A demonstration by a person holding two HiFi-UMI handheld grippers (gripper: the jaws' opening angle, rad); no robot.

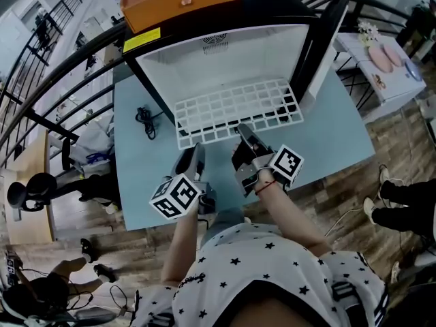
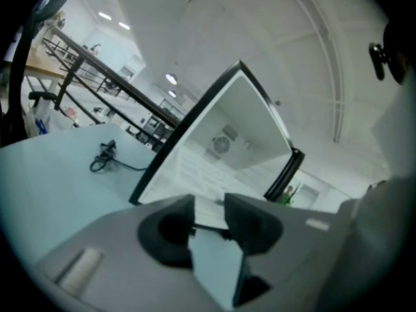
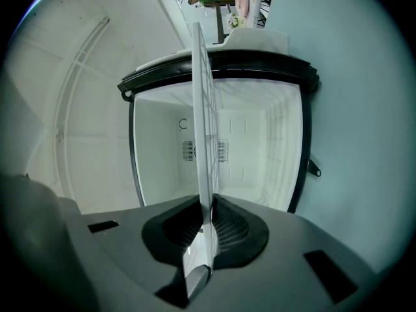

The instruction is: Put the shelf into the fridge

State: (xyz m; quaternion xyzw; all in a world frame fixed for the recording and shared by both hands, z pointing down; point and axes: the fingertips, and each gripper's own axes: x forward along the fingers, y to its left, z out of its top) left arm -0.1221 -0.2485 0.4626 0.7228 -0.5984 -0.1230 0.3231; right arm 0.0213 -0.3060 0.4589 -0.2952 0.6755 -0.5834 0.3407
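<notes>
The white wire shelf [image 1: 238, 111] sits halfway into the open fridge [image 1: 225, 63], and its front edge juts out over the pale blue tabletop [image 1: 136, 182]. The right tongs [image 3: 207, 203] are clamped tight on that front edge, while the left tongs [image 2: 209, 210] stand spread wide at the same edge, pressing on nothing. Off to the left, a black cable [image 1: 144, 121] lies coiled on the tabletop.

Head view steeply down from above, both gripper views low, close, all sharing the fridge [image 1: 225, 63]

Star-print white shirt [image 1: 272, 271], red wristband [image 1: 266, 183], grey left claw [image 1: 197, 148], right claw [image 1: 243, 131]
</notes>
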